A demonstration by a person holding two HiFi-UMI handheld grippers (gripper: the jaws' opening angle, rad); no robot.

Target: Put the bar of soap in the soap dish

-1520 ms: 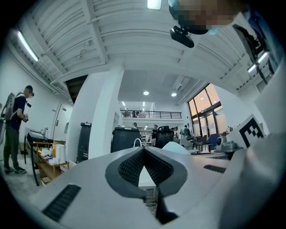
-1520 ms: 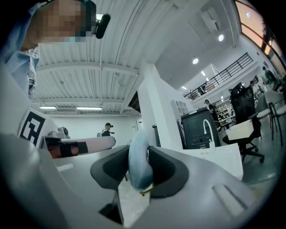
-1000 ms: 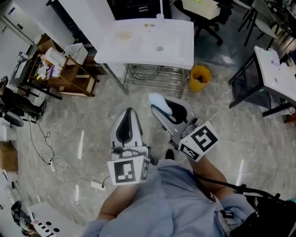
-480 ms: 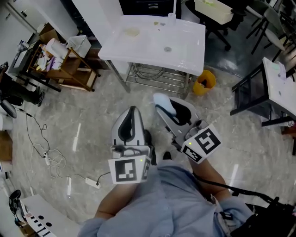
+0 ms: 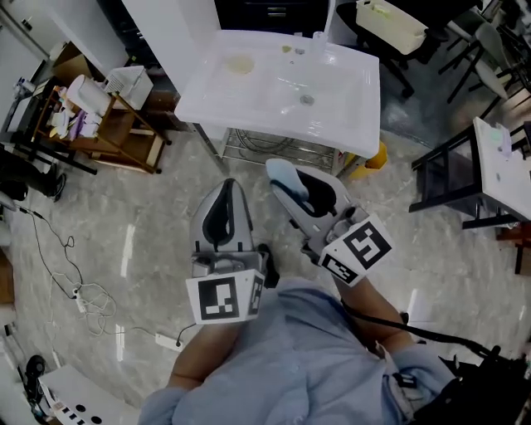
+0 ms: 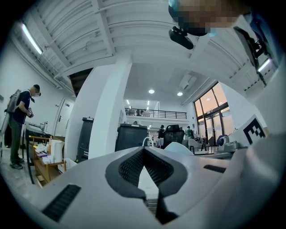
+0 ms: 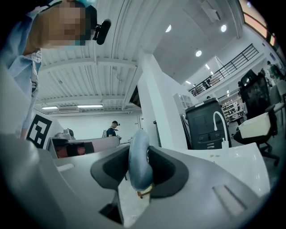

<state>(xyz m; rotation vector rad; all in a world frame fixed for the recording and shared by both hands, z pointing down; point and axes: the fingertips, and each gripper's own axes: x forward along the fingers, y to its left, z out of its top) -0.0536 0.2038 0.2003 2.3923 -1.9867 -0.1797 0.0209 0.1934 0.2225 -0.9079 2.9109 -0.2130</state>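
Observation:
My right gripper (image 5: 284,181) is shut on a pale blue bar of soap (image 5: 280,176), held on edge between the dark pads; in the right gripper view the soap (image 7: 139,163) fills the gap at the right gripper's (image 7: 139,156) tips. The left gripper (image 5: 223,196) is beside it on the left, shut and holding nothing, its jaws meeting at the tip in the left gripper view (image 6: 144,151). Both point level at a white sink (image 5: 249,112) just ahead. On the sink's back left lies a round yellowish dish-like thing (image 5: 241,63).
A faucet (image 5: 330,17) stands at the sink's far edge, with a wire rack (image 5: 274,149) beneath the basin. A wooden shelf cart (image 5: 99,116) is at the left, a yellow bin (image 5: 379,154) and black table frame (image 5: 448,187) at the right. Cables (image 5: 75,290) lie on the floor.
The sink has grown nearer and larger in the head view as both grippers moved toward it together. The right gripper still holds the soap; the left stays shut.

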